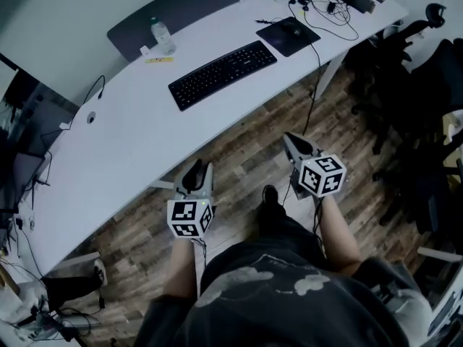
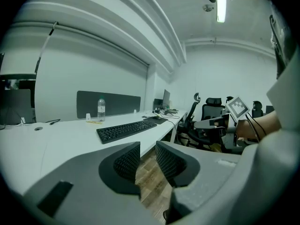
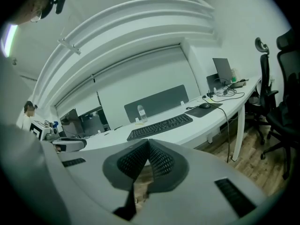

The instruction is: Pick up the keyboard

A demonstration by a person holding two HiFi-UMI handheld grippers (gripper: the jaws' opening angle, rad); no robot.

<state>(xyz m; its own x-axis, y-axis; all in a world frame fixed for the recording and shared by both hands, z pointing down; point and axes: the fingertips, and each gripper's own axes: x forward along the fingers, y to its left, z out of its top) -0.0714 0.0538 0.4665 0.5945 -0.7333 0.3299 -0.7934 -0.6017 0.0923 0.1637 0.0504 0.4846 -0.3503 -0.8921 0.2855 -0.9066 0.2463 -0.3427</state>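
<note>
A black keyboard (image 1: 223, 74) lies at a slant on the white desk (image 1: 130, 136); it also shows in the left gripper view as the keyboard (image 2: 126, 130) and in the right gripper view as the keyboard (image 3: 160, 126). Both grippers hang over the wooden floor, short of the desk's near edge, and point toward the keyboard. My left gripper (image 1: 197, 168) has a narrow gap between its jaws, which the left gripper (image 2: 147, 145) shows with nothing in it. My right gripper (image 1: 293, 142) has its tips touching and empty, as the right gripper (image 3: 148, 142) shows.
A water bottle (image 1: 163, 36) stands behind the keyboard near a grey divider. A mouse (image 1: 295, 30) sits on a dark pad to the keyboard's right, with cables (image 1: 333, 9) beyond. Black office chairs (image 1: 412, 85) crowd the right side. A monitor stands far left.
</note>
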